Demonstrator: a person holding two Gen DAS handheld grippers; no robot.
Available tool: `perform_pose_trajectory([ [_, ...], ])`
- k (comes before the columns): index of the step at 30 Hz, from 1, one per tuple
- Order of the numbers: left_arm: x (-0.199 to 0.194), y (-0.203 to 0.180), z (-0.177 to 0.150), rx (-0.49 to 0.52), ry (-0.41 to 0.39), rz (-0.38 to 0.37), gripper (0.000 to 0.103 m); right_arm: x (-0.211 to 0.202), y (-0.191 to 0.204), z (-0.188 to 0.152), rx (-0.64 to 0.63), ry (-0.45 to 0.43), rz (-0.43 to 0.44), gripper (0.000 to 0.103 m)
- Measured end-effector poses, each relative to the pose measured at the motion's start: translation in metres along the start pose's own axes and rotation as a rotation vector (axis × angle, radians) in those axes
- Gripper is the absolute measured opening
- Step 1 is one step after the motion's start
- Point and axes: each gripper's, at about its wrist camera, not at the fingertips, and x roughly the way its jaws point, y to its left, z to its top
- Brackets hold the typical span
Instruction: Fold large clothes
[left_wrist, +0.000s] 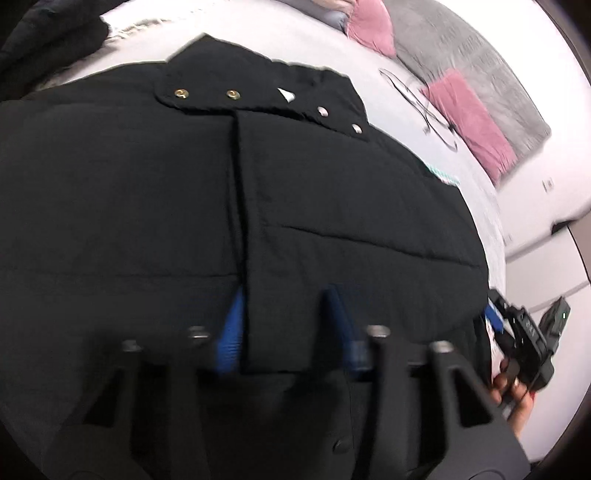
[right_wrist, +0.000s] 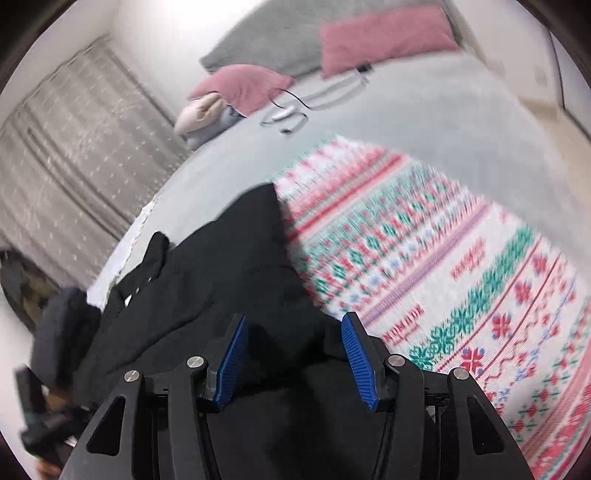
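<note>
- Two views, left wrist first. Black padded jacket (left_wrist: 184, 203) lies spread front-up on the grey bedspread (left_wrist: 369, 48), collar with snap studs (left_wrist: 232, 95) at the far end, front placket (left_wrist: 255, 240) running straight toward your tool.
- Left gripper (left_wrist: 288, 325): the blue pads (left_wrist: 232, 325) sit either side of the placket's near end, at the hem. Whether they pinch the flap or only straddle it, the blur won't let me tell. Confirm you have cloth before you lift.
- Your right hand (left_wrist: 513, 391) shows at the right edge, just beside the jacket's side edge.
- Right wrist view: right gripper (right_wrist: 295, 350) has its fingers clearly apart, nothing clamped. Dark jacket fabric lies under and between them; no contact that I can see.
- A patterned knit blanket (right_wrist: 443, 277) lies just right of the jacket, edges touching or overlapping. Pink pillows (right_wrist: 384, 40) and a cable (right_wrist: 295, 107) are well apart at the head of the bed.
- My read: you're setting up the hem grab for the first fold.
- Doing it well: bite deep on the right so you catch all the padded layers, not only the shell.
- Keep the right pads off the knit blanket, or you'll drag it along.
- Match both grips across the hem, then lift evenly so the placket stays straight.
</note>
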Motion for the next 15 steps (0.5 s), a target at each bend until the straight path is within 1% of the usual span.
perform_pose_trajectory([
  [1,-0.006,-0.003,-0.003,0.017,-0.030,0.010,0.011,0.003,-0.003,0.000,0.007,0.003,0.000,0.053],
  [2,-0.022,-0.006,-0.009,0.023,-0.109,-0.001,0.011,0.005,-0.002,-0.002,0.002,0.003,-0.008,0.053],
  [3,-0.033,-0.006,-0.014,0.020,-0.157,0.007,0.011,0.011,0.001,-0.002,-0.012,0.001,-0.032,0.053],
  [4,-0.039,-0.007,-0.018,0.021,-0.178,0.045,0.011,0.012,-0.001,-0.002,-0.024,0.000,-0.059,0.053],
  [5,-0.037,-0.008,-0.026,0.027,-0.181,0.122,0.012,0.015,-0.003,-0.002,-0.033,0.007,-0.075,0.054],
  [6,-0.025,-0.011,-0.030,0.065,-0.135,0.192,0.013,0.016,0.000,-0.004,-0.039,0.014,-0.078,0.056],
  [7,-0.015,-0.012,-0.032,0.097,-0.097,0.231,0.020,0.017,0.004,-0.004,-0.053,0.013,-0.099,0.056],
  [8,-0.011,-0.013,-0.034,0.128,-0.095,0.258,0.022,0.018,0.008,-0.005,-0.071,0.009,-0.122,0.056],
  [10,-0.025,-0.015,-0.033,0.116,-0.147,0.258,0.023,0.012,0.021,-0.005,-0.120,-0.009,-0.174,0.056],
  [11,-0.035,-0.016,-0.032,0.103,-0.190,0.251,0.023,0.008,0.026,-0.004,-0.138,-0.028,-0.188,0.056],
  [12,-0.047,-0.019,-0.031,0.098,-0.244,0.227,0.025,0.001,0.032,-0.003,-0.159,-0.056,-0.186,0.056],
  [13,-0.052,-0.022,-0.029,0.104,-0.275,0.206,0.032,-0.006,0.039,-0.002,-0.174,-0.085,-0.168,0.056],
  [14,-0.057,-0.029,-0.028,0.131,-0.311,0.176,0.041,-0.009,0.045,-0.002,-0.185,-0.101,-0.151,0.056],
  [15,-0.056,-0.034,-0.027,0.154,-0.322,0.166,0.045,-0.012,0.055,-0.003,-0.206,-0.113,-0.127,0.056],
])
